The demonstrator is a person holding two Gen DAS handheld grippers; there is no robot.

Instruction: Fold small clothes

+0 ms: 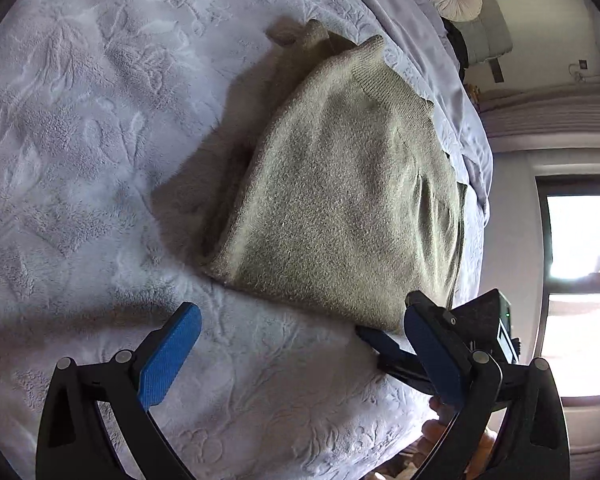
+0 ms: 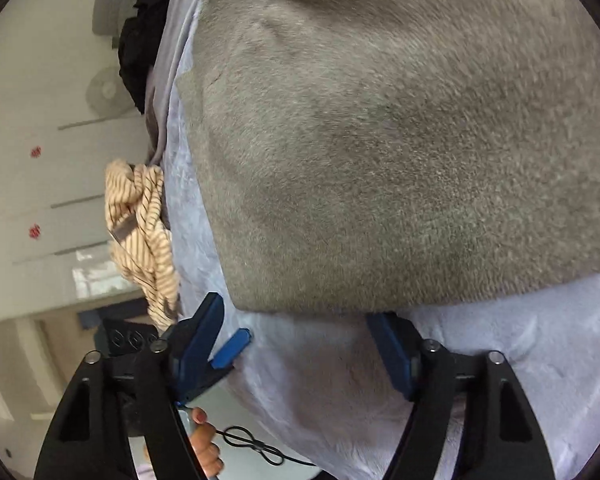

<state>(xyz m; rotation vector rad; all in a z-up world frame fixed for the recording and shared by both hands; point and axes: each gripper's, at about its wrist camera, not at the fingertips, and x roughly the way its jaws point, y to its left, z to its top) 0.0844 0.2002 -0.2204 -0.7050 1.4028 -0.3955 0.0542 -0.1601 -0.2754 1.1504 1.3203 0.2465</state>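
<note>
Left gripper (image 1: pixel 300 344) open; right gripper (image 2: pixel 300 340) open at sweater (image 1: pixel 332 184) hem, six o'clock: may snag blanket (image 1: pixel 100 120).

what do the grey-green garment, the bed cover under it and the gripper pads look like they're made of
Grey-green garment: looks like fuzzy knit, wool or a blend; matte, with a ribbed band at one end.
Bed cover: pale lilac plush fleece, probably synthetic; soft pile pressed with a leaf-like embossed pattern.
Pads of the left gripper: blue, finely ribbed, likely plastic or rubber, on glossy black plastic arms.
</note>
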